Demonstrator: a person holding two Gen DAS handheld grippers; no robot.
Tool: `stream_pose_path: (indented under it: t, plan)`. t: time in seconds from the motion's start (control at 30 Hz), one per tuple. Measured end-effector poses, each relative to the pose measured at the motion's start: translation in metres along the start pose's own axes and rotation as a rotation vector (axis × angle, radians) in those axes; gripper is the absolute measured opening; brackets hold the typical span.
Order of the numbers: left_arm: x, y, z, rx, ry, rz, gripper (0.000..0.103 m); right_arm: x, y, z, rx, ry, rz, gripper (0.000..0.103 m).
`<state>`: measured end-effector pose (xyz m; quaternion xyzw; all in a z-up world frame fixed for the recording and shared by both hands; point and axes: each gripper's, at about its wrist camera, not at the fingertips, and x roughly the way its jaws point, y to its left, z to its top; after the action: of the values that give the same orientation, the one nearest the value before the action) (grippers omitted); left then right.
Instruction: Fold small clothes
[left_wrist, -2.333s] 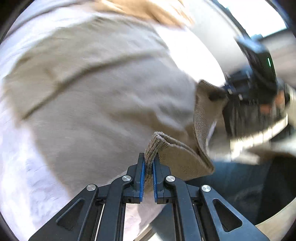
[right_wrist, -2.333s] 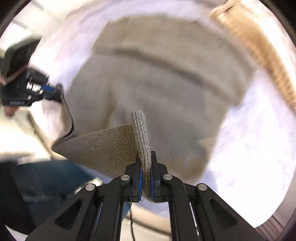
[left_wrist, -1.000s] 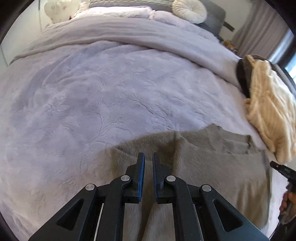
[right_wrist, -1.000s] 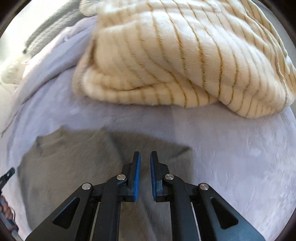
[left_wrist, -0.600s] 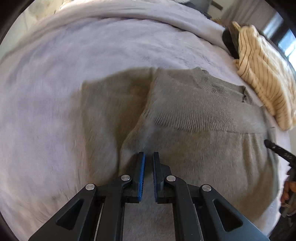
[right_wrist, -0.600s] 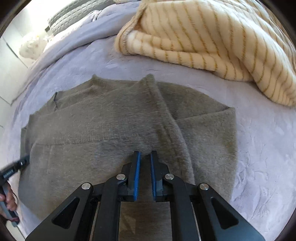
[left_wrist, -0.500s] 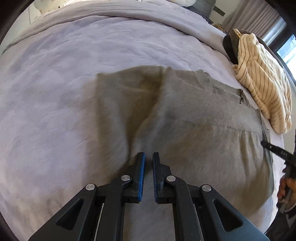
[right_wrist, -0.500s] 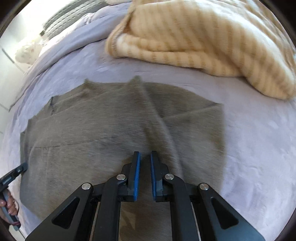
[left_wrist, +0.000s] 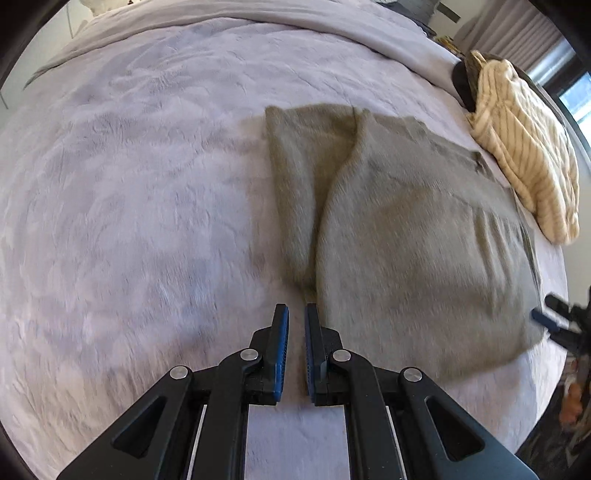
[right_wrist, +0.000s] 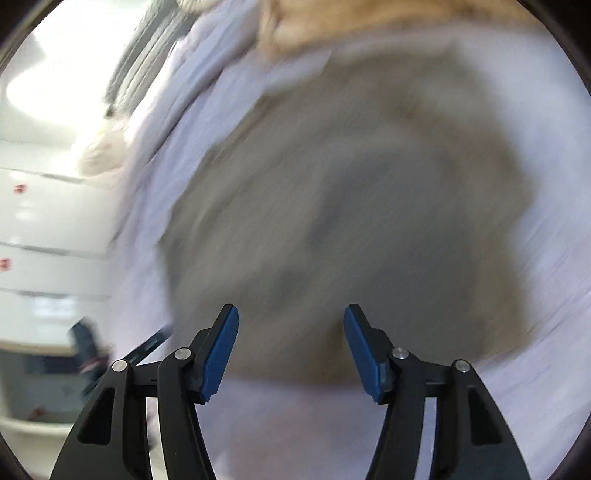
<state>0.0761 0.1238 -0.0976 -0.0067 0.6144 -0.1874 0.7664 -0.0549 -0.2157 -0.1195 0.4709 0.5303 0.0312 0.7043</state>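
Observation:
A grey-brown knit garment lies flat on the lilac bedspread, with one side folded over along a lengthwise ridge. My left gripper is shut and empty, just short of the garment's near left corner. The right gripper shows at the garment's right edge in the left wrist view. In the blurred right wrist view my right gripper is open and empty over the near edge of the garment.
A cream striped knit lies heaped at the far right of the bed, on something dark. Pillows lie at the head of the bed. The bed's near right edge drops off by the person's hand.
Both grippers have let go of the garment and drawn back toward its near edge. The right gripper has opened wide and is swinging fast. The left has shifted left, off the cloth.

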Motion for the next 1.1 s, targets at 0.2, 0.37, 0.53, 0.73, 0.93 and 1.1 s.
stream_pose_path:
  t: [0.2, 0.37, 0.53, 0.73, 0.93, 1.1]
  plan:
    - [-0.002, -0.004, -0.015, 0.014, 0.005, -0.028, 0.01, 0.065, 0.0, -0.036, 0.141, 0.098, 0.091, 0.064]
    - [-0.006, 0.002, -0.02, 0.019, -0.004, -0.043, 0.01, 0.077, 0.005, -0.035, 0.152, 0.063, 0.084, 0.064]
    - [-0.018, 0.01, -0.024, -0.012, -0.063, -0.017, 0.101, 0.081, 0.01, -0.029, 0.16, 0.047, 0.084, 0.064]
    - [-0.009, 0.009, -0.017, -0.027, -0.031, -0.073, 0.101, 0.085, 0.009, -0.03, 0.204, 0.02, 0.102, 0.064]
    - [0.03, -0.015, -0.004, 0.018, 0.097, -0.111, 0.025, 0.09, 0.009, -0.024, 0.221, 0.011, 0.115, 0.047]
    - [0.018, -0.022, -0.007, 0.07, 0.047, -0.179, 0.015, 0.082, 0.032, -0.017, 0.114, 0.013, 0.066, 0.009]
